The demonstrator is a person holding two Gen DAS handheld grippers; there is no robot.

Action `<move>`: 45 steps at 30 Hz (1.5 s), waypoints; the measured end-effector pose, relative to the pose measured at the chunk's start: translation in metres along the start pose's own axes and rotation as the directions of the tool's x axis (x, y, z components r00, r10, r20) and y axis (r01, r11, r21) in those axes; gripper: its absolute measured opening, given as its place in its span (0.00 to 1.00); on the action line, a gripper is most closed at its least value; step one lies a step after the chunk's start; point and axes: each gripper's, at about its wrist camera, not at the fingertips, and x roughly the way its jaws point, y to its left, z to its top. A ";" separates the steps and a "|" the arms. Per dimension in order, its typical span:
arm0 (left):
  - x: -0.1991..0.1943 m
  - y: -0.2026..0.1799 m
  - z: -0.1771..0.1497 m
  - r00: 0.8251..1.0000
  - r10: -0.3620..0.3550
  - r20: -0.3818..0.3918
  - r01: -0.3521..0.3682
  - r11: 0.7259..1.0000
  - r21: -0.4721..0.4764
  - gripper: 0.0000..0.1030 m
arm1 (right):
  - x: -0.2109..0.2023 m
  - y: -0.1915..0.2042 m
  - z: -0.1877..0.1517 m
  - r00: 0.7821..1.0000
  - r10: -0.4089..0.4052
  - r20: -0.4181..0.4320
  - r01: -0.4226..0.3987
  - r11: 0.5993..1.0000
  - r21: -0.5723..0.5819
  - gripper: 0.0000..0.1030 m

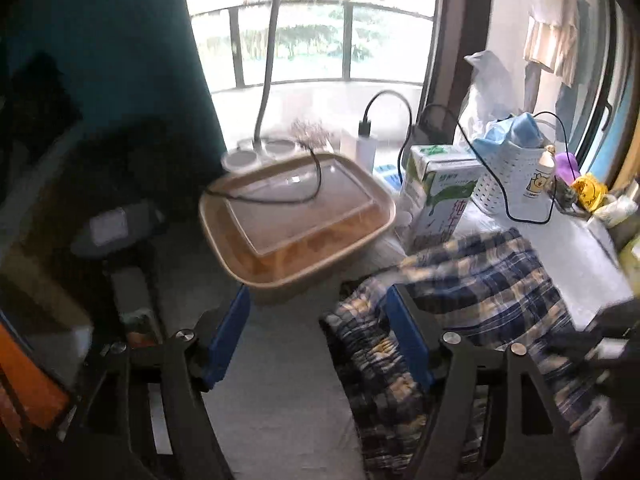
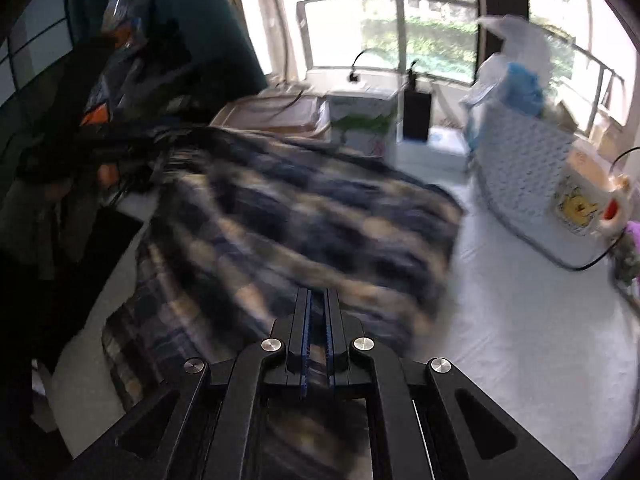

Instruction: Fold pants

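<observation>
The plaid pants, navy, tan and white, lie bunched on the white table at the right of the left wrist view. My left gripper is open, its blue pads wide apart and pressing on nothing; the pants' near edge lies under its right finger. In the right wrist view the pants are blurred and spread across the middle. My right gripper is shut, a strip of plaid cloth pinched between its pads. The dark blur at far left there is probably the left gripper.
Along the window stand a tan tray with a clear lid, a green and white carton, a white perforated basket, a small bottle and a charger with black cables. The table's left edge drops to dark clutter.
</observation>
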 end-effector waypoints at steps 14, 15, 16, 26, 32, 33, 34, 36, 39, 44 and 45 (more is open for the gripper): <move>-0.075 -0.055 -0.060 0.981 -0.186 0.047 0.187 0.982 -0.017 0.69 | -0.032 -0.005 -0.054 0.998 -0.068 -0.020 0.069 0.995 0.075 0.09; -0.077 -0.072 -0.067 0.973 -0.228 0.040 0.228 0.974 0.020 0.69 | -0.034 -0.002 -0.052 0.997 -0.081 0.011 0.080 0.994 0.070 0.09; -0.076 -0.086 -0.071 0.968 -0.249 0.034 0.247 0.968 0.053 0.69 | -0.036 -0.004 -0.051 0.996 -0.081 0.035 0.078 0.994 0.072 0.09; -0.025 -0.110 -0.112 0.982 -0.125 -0.145 0.143 0.982 0.123 0.69 | -0.015 0.015 -0.088 0.996 -0.082 -0.022 0.083 0.995 0.048 0.09; -0.038 -0.097 -0.138 0.978 -0.140 -0.154 0.158 0.981 0.109 0.69 | -0.033 0.022 -0.111 0.994 -0.106 -0.001 0.106 0.994 0.034 0.09; -0.042 -0.096 -0.141 0.979 -0.145 -0.144 0.162 0.980 0.115 0.69 | -0.032 0.022 -0.111 0.994 -0.107 -0.001 0.107 0.994 0.032 0.09; -0.046 -0.096 -0.144 0.980 -0.148 -0.137 0.165 0.979 0.120 0.69 | -0.033 0.022 -0.113 0.995 -0.105 0.000 0.104 0.994 0.032 0.09; -0.055 -0.094 -0.140 0.980 -0.155 -0.123 0.171 0.976 0.137 0.69 | -0.039 0.021 -0.120 0.995 -0.095 -0.003 0.095 0.995 0.040 0.09; -0.065 -0.090 -0.126 0.985 -0.147 -0.095 0.160 0.975 0.154 0.69 | -0.047 0.018 -0.124 0.996 -0.083 -0.009 0.083 0.996 0.035 0.09; -0.092 -0.066 -0.090 0.989 -0.142 0.046 0.137 0.985 0.101 0.69 | -0.080 0.005 -0.111 0.991 -0.120 0.059 0.120 0.993 0.014 0.09; -0.090 -0.060 -0.083 0.987 -0.147 0.064 0.141 0.986 0.084 0.69 | -0.087 0.000 -0.104 0.989 -0.123 0.086 0.122 0.992 0.010 0.09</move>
